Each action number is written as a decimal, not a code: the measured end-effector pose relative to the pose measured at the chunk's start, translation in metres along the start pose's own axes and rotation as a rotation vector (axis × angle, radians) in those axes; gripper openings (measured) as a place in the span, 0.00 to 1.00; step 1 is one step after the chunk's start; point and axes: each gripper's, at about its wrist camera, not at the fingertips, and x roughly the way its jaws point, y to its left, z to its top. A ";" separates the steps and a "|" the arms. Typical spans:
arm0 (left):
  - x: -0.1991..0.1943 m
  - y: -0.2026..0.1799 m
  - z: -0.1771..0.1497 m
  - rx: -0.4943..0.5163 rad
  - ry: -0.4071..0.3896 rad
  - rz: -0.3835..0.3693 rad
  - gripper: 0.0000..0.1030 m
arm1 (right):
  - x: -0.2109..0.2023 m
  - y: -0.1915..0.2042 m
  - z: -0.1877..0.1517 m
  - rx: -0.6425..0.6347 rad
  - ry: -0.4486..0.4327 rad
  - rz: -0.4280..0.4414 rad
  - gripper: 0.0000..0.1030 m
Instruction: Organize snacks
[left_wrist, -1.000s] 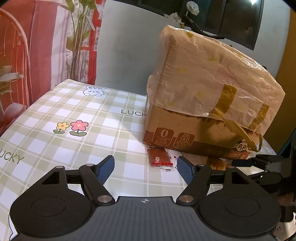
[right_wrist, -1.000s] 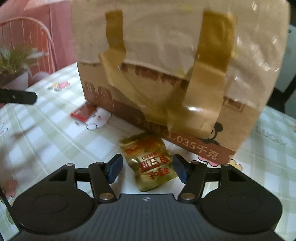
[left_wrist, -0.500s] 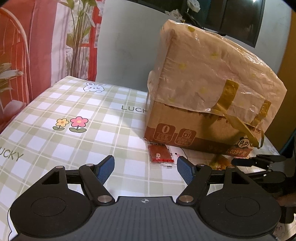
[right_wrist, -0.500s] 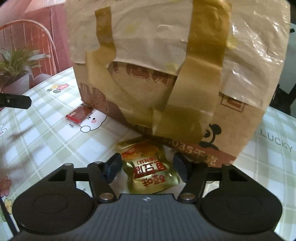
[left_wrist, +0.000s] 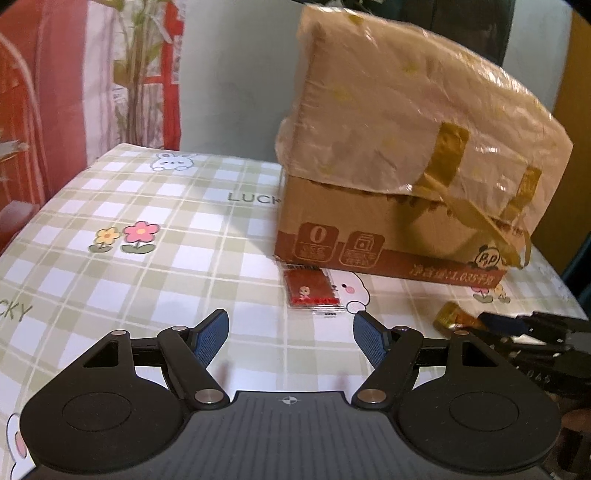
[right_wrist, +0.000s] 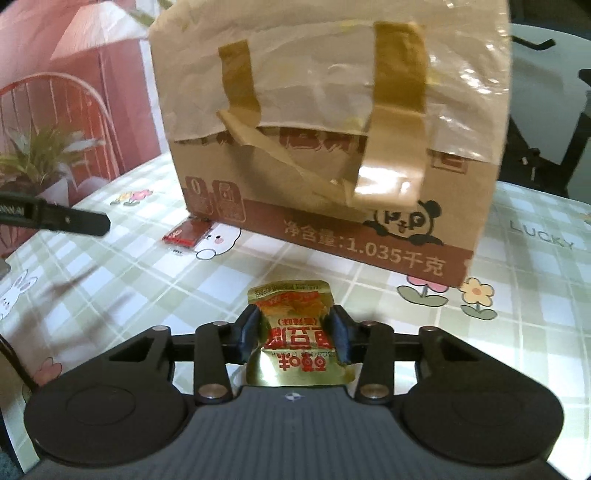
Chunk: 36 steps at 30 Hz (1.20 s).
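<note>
My right gripper is shut on a gold snack packet with red print and holds it just above the checked tablecloth, in front of the cardboard box. In the left wrist view the same packet sticks out of the right gripper at the right edge. My left gripper is open and empty, just short of a flat red snack packet that lies against the box's foot. The red packet also shows in the right wrist view.
The box is wrapped on top in crinkled plastic with brown tape straps. The checked tablecloth spreads left of the box. A potted plant and a red chair stand beyond the table's left edge.
My right gripper has closed on the gold packet and drawn it back from the box. My left gripper has pulled back slightly, still open.
</note>
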 end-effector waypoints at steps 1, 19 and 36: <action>0.004 -0.002 0.002 0.008 0.002 -0.001 0.74 | -0.003 -0.003 0.000 0.010 -0.014 -0.009 0.40; 0.079 -0.035 0.019 0.145 0.066 0.075 0.59 | -0.008 -0.019 -0.004 0.104 -0.073 -0.009 0.39; 0.024 -0.033 -0.027 0.117 0.062 0.009 0.41 | -0.012 -0.013 -0.006 0.074 -0.095 -0.040 0.47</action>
